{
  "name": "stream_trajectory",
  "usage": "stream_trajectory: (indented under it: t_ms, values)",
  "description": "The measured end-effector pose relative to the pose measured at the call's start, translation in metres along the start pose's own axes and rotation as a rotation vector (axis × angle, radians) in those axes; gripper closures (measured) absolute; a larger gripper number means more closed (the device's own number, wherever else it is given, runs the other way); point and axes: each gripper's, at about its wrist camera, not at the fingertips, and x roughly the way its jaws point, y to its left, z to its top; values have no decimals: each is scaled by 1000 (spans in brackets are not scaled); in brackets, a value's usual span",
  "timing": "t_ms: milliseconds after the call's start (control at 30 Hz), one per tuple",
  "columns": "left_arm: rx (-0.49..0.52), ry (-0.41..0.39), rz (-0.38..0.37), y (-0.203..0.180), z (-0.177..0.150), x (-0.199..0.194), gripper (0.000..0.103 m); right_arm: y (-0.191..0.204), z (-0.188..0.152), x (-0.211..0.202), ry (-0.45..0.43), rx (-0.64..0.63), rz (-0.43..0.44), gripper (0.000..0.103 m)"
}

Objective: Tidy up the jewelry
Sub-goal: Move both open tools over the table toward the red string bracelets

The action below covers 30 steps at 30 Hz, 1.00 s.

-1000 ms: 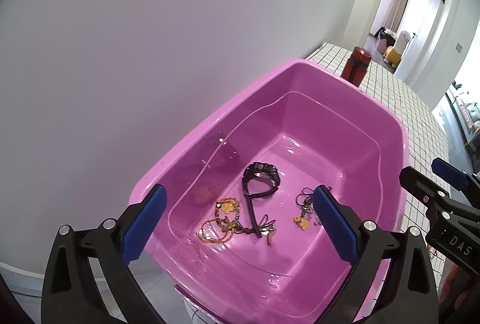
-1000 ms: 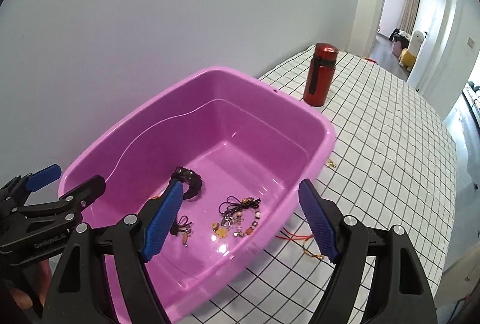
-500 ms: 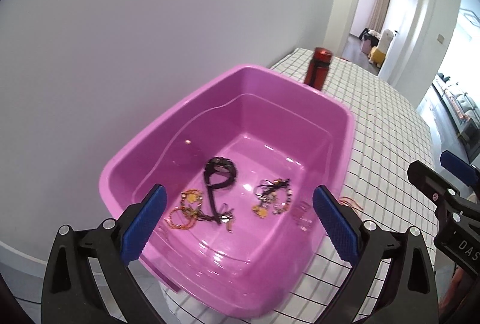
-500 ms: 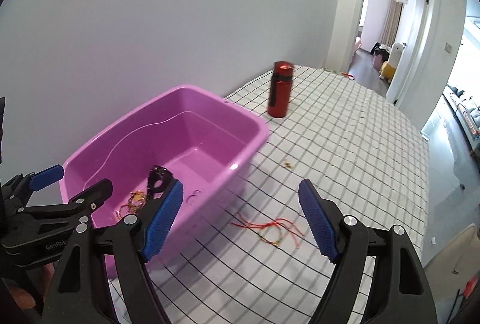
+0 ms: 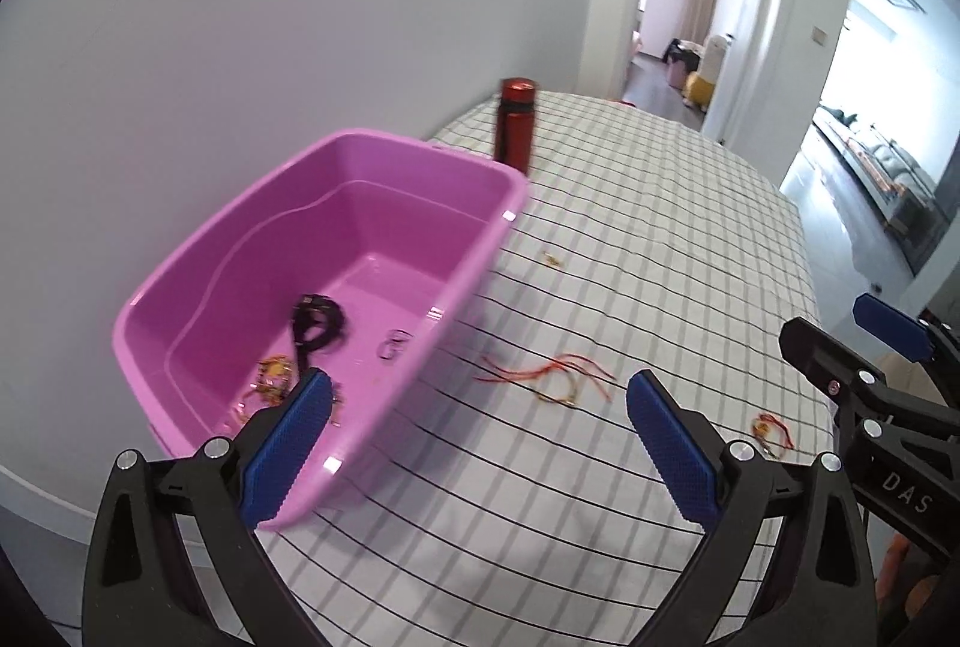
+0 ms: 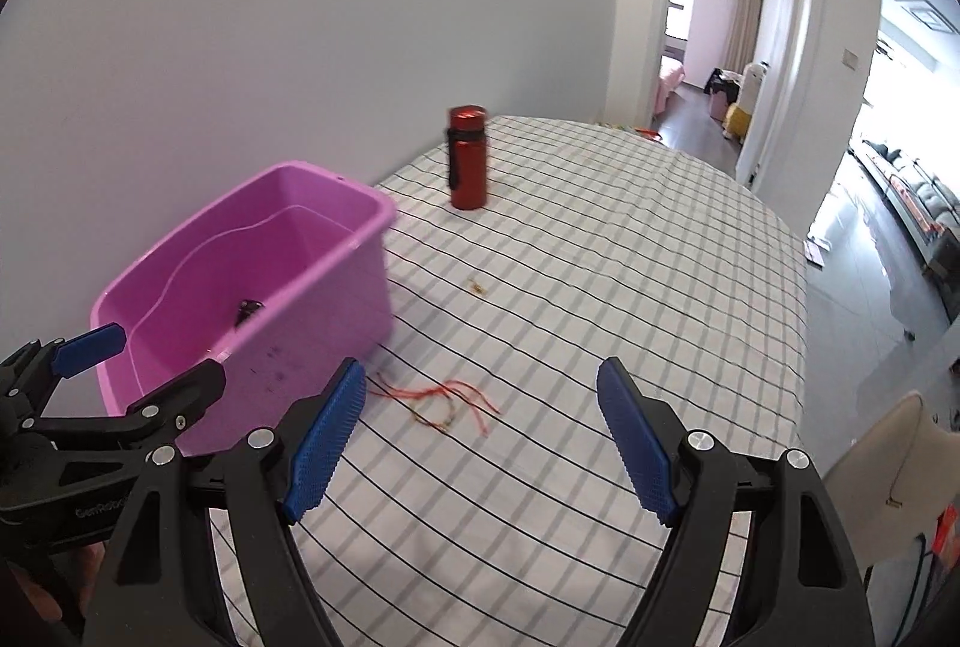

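A pink plastic tub [image 5: 198,251] [image 6: 366,251] stands on the checked tablecloth at the left. It holds a black watch [image 5: 318,326], gold bracelets [image 5: 273,374] and a small ring piece [image 5: 393,344]. A red-string bracelet [image 5: 552,377] [image 6: 447,401] lies on the cloth just right of the tub. A small gold piece [image 5: 551,259] [image 6: 478,286] lies further back. Another red-and-gold piece [image 5: 771,428] lies at the right. My left gripper [image 5: 474,443] is open and empty above the tub's near corner. My right gripper [image 6: 480,431] is open and empty above the string bracelet.
A red bottle [image 5: 516,122] [image 6: 468,158] stands upright on the cloth behind the tub. A white wall runs along the left. The table's far and right edges drop to the floor, with a doorway beyond. A pale chair [image 6: 888,443] stands at the lower right.
Both grippers have pulled back and swung right, away from over the tub. The tablecloth with the loose pieces has come into view. Both stay open.
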Motion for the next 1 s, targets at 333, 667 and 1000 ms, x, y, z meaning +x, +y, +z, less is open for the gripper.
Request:
stream_trajectory:
  t_ms: [333,667,1000]
  values:
    - [5,57,-2,-60,-38,8,6,-86,-60,-1,61,76,16,24]
    - [10,136,35,-83,-80,42,6,-138,-122,27,128,159,57,23]
    - [16,175,30,-79,-89,109,6,-181,-164,74,168,302,-45,23]
